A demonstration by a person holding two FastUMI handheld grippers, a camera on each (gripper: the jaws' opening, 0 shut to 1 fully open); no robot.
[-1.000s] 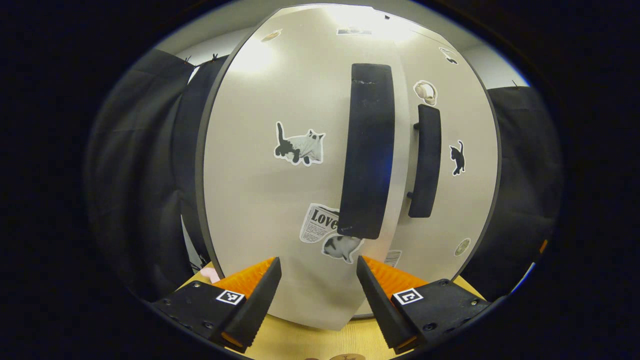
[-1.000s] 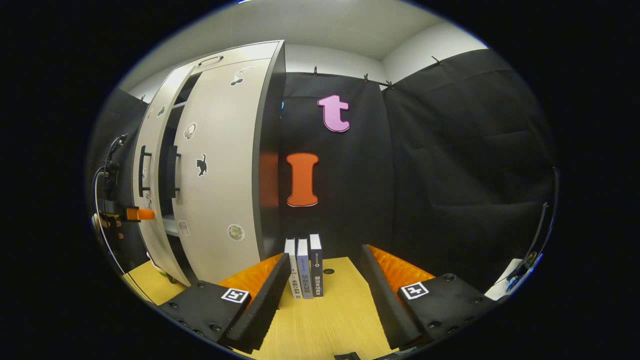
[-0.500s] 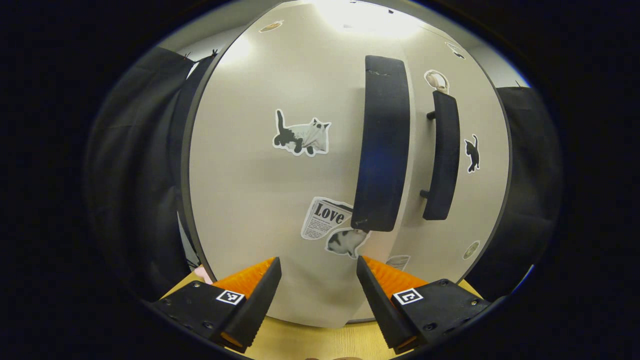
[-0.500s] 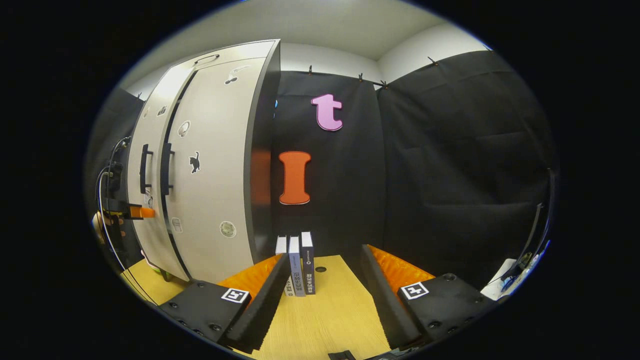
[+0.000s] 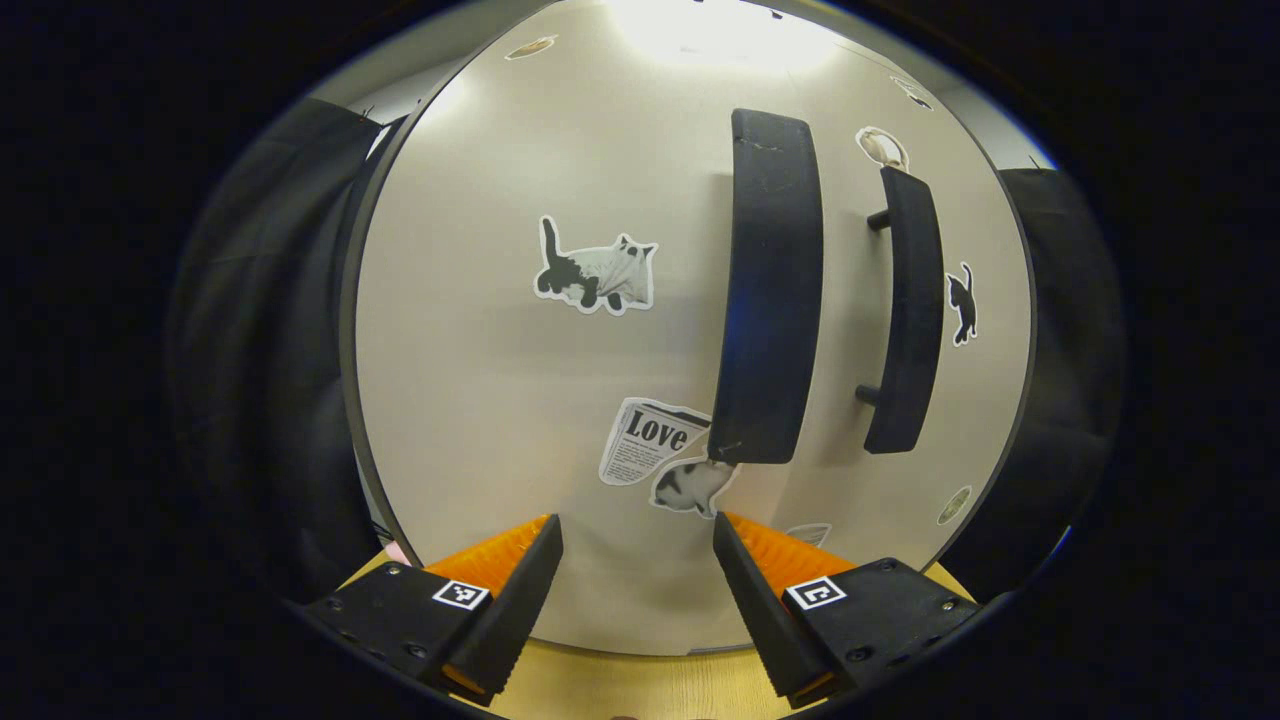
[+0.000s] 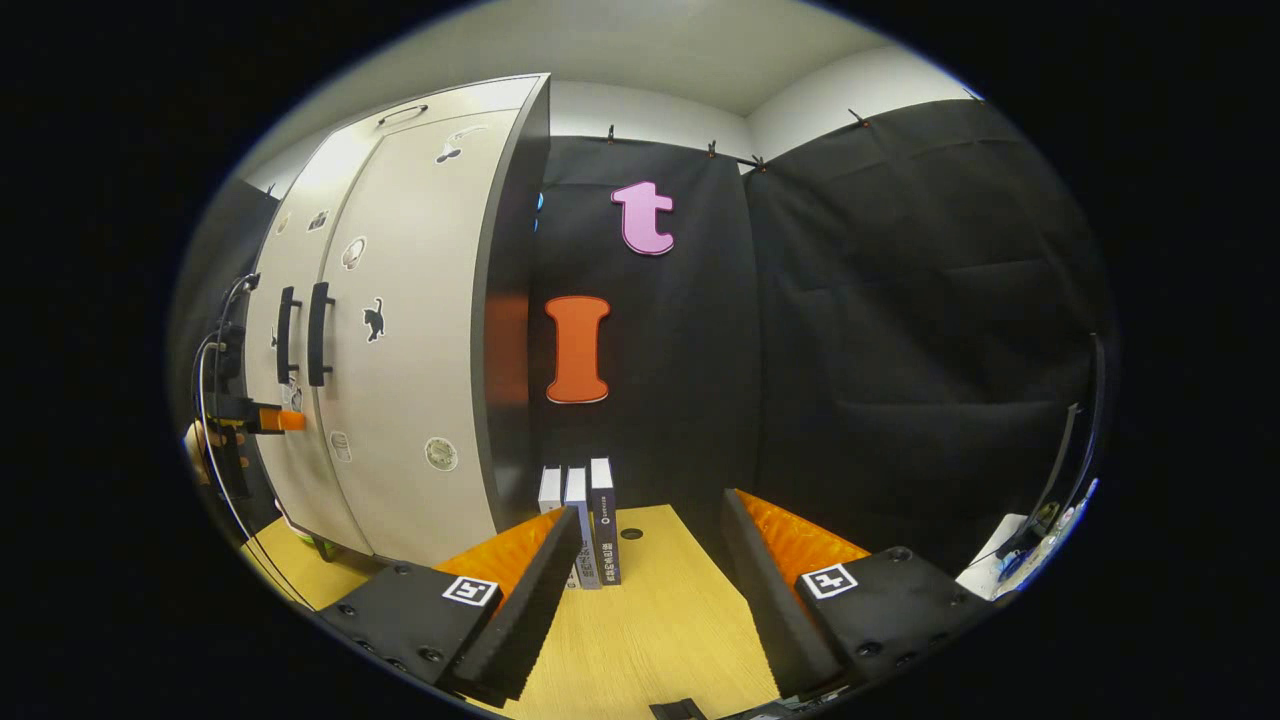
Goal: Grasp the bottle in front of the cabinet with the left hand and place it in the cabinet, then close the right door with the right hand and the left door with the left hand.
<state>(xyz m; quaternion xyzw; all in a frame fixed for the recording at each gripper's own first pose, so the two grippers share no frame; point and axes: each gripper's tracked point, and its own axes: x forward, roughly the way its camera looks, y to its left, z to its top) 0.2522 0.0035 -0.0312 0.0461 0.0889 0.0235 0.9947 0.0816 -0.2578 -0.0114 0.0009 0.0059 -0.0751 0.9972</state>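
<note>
Cabinet (image 6: 400, 330) pale beige with dark edging, standing on the light wood table (image 6: 650, 620), both doors looking shut flush in the right gripper view. Left door (image 5: 520, 380) right up close in the left gripper view, covered in stickers: a black-and-white cat, a newspaper clipping, another cat below it. Right door (image 5: 965, 400) just beside, with a small black cat sticker. Two chunky black vertical handles, left handle (image 5: 770, 290) and right handle (image 5: 905, 310), side by side near the seam. Can't see inside with the doors like this, so no telling about the bottle.

Left gripper (image 5: 638, 560) spread wide, nothing between the fingers, tips very near the left door's lower part; contact impossible to judge. Also visible far left in the right gripper view (image 6: 285, 421), at the door front.

Right gripper (image 6: 650, 560) spread apart too, holding nothing, hanging over the table, well off from the cabinet. Three books (image 6: 590, 520) upright by the cabinet's dark side panel.
</note>
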